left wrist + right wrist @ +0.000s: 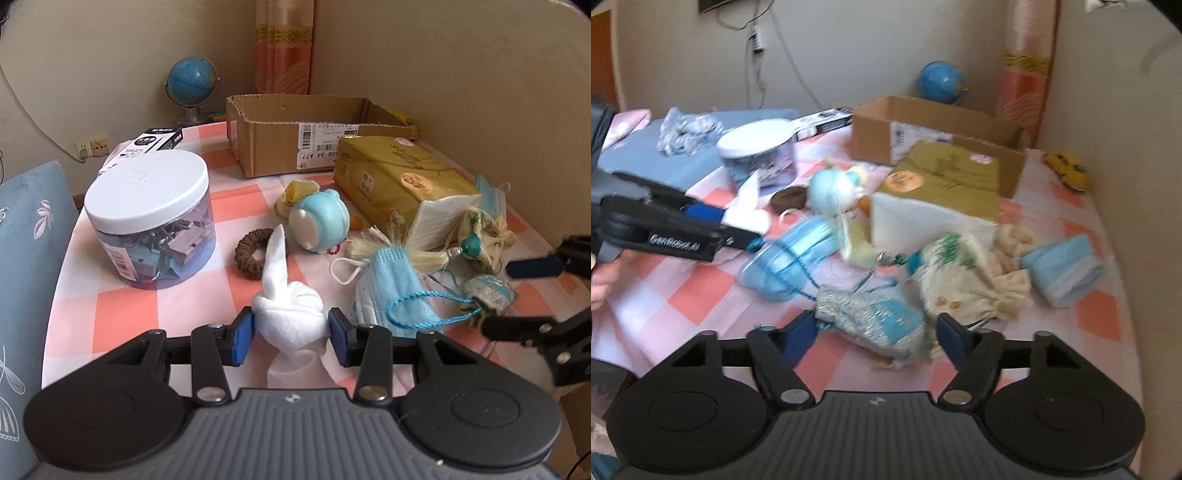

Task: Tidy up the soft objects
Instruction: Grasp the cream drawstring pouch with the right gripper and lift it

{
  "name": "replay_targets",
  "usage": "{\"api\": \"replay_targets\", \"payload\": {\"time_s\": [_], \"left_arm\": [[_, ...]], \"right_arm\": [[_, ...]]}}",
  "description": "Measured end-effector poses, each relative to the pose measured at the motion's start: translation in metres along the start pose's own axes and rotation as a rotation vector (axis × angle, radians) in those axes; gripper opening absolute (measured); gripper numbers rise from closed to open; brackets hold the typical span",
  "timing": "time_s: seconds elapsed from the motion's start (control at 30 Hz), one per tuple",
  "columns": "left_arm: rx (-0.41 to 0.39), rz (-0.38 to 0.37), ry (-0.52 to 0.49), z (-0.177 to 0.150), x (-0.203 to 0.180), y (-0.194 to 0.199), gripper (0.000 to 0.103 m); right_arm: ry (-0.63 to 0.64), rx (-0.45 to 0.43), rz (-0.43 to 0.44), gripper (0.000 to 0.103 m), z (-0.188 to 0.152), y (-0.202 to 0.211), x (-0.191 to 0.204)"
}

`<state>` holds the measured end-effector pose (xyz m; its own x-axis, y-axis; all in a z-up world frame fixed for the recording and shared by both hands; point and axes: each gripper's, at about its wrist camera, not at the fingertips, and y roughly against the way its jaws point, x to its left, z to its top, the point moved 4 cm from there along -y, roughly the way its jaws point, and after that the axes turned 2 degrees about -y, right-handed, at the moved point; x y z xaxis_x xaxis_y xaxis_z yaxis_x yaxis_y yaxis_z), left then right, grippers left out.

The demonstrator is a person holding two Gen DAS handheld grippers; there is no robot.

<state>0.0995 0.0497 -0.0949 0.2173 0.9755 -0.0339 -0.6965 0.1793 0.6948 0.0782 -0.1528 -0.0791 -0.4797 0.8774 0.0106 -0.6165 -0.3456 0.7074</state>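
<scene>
A: Okay, left gripper (291,332) first — blue pads clamped on the knotted white cloth (290,314), one pad on each side, cloth tail sticking up toward the brown braided ring (255,254).

B: Right gripper (877,334)?

A: Jaws apart. The silvery-blue pouch (875,319) lies between the fingers; left pad clearly off it, right side blurry, looks close but not pressing. Pouch rests on the pink checked tablecloth (690,291).

B: Around that?

A: Crumpled blue face mask (391,291) just beside the white cloth, blue cord (424,310) looped over it. Behind: blue-and-white round toy (321,221), gold tissue pack (399,177), a printed cream drawstring bag (967,280) beside the pouch, second blue mask (1063,269) further right.

B: Farther back?

A: Open cardboard box (280,147) — nothing visible inside from here. Jar of binder clips (151,218) with white lid at left, globe (192,83) by the wall.
</scene>
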Motion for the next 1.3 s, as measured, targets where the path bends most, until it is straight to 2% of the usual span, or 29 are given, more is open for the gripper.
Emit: {"api": "replay_targets", "payload": {"time_s": [0.17, 0.27, 0.33, 0.53, 0.67, 0.8, 0.97, 1.13, 1.2, 1.3], "left_arm": [[-0.001, -0.005, -0.007, 0.001, -0.002, 0.0, 0.042], [-0.001, -0.011, -0.01, 0.002, -0.003, -0.001, 0.042], [-0.003, -0.012, -0.011, 0.002, -0.003, -0.001, 0.042], [0.005, -0.008, -0.011, 0.002, -0.002, -0.003, 0.042], [0.007, -0.013, -0.012, 0.003, -0.002, -0.004, 0.042], [0.006, -0.017, -0.012, 0.004, -0.003, -0.004, 0.042], [0.016, -0.021, -0.014, 0.004, -0.003, -0.007, 0.042], [0.027, -0.027, -0.029, 0.005, -0.003, -0.008, 0.042], [0.034, -0.04, -0.03, 0.007, -0.002, -0.008, 0.042], [0.047, -0.063, -0.044, 0.008, -0.003, -0.005, 0.042]], "right_arm": [[-0.029, -0.069, -0.062, 0.1, 0.007, 0.012, -0.012], [-0.035, -0.093, -0.117, 0.103, 0.014, 0.007, -0.023], [-0.054, -0.085, -0.123, 0.103, 0.019, 0.002, -0.031], [-0.03, -0.084, -0.047, 0.103, 0.02, 0.01, -0.025], [-0.028, -0.064, -0.128, 0.103, 0.018, 0.003, -0.031], [-0.064, -0.044, -0.153, 0.103, 0.02, -0.011, -0.048], [-0.035, -0.015, -0.156, 0.102, 0.018, -0.035, -0.052], [-0.019, -0.001, -0.155, 0.094, 0.019, -0.038, -0.048], [-0.015, -0.009, -0.17, 0.087, 0.02, -0.033, -0.047], [-0.01, 0.002, -0.182, 0.084, 0.021, -0.026, -0.047]]}}
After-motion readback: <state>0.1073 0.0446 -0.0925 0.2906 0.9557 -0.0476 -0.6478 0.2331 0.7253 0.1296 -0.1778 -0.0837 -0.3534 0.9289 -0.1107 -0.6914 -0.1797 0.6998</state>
